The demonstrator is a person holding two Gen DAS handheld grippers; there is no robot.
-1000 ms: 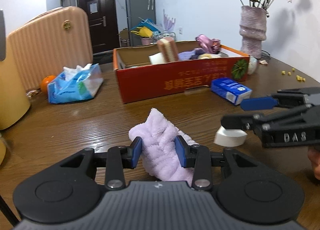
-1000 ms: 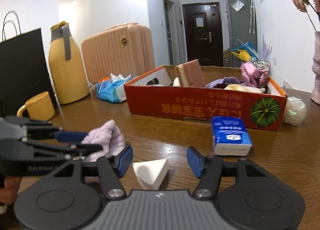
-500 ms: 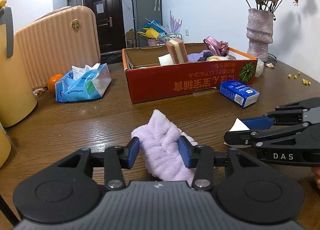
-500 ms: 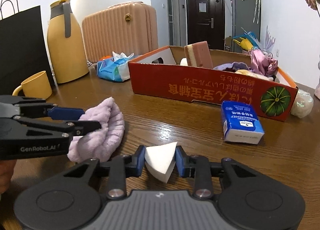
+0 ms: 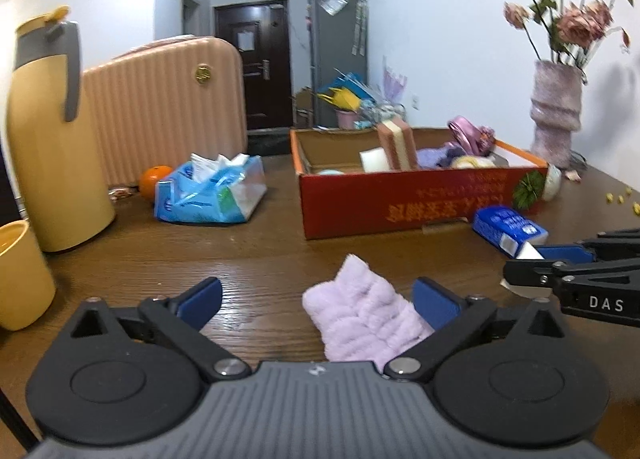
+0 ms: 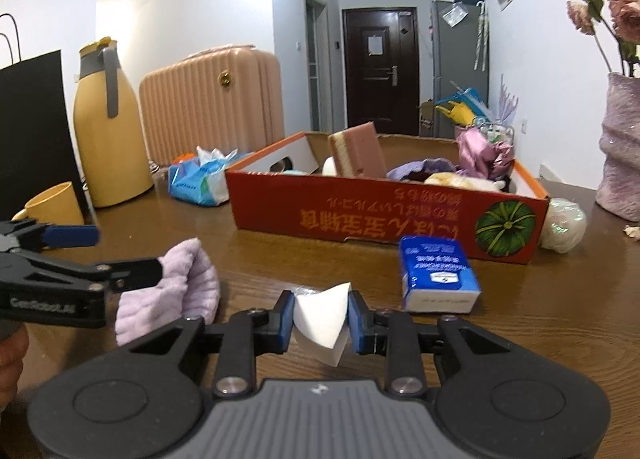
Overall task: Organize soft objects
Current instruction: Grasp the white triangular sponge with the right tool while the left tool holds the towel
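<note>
A lilac fluffy towel (image 5: 360, 319) lies on the wooden table between the jaws of my left gripper (image 5: 316, 299). Those jaws are opening and stand wide; the towel sits beside the right pad (image 5: 434, 301), unpinched. My right gripper (image 6: 320, 315) is closing, and its blue pads press on a white wedge sponge (image 6: 324, 311). In the left wrist view the right gripper (image 5: 540, 263) shows at the right edge with the sponge (image 5: 528, 251). The towel (image 6: 176, 287) and left gripper (image 6: 104, 255) show in the right wrist view. Behind them, a red cardboard box (image 6: 360, 215) holds several soft items.
A blue tissue packet (image 6: 436, 275) lies in front of the box. A blue wipes bag (image 5: 208, 195) and an orange (image 5: 154, 175) lie at the left. A yellow jug (image 5: 52, 139), a yellow mug (image 5: 20, 279), a vase (image 5: 556, 115) and a black bag (image 6: 32, 131) ring the table.
My left gripper's jaws have swung wide and let go of the lilac towel. My right gripper's jaws have closed on the white wedge sponge.
</note>
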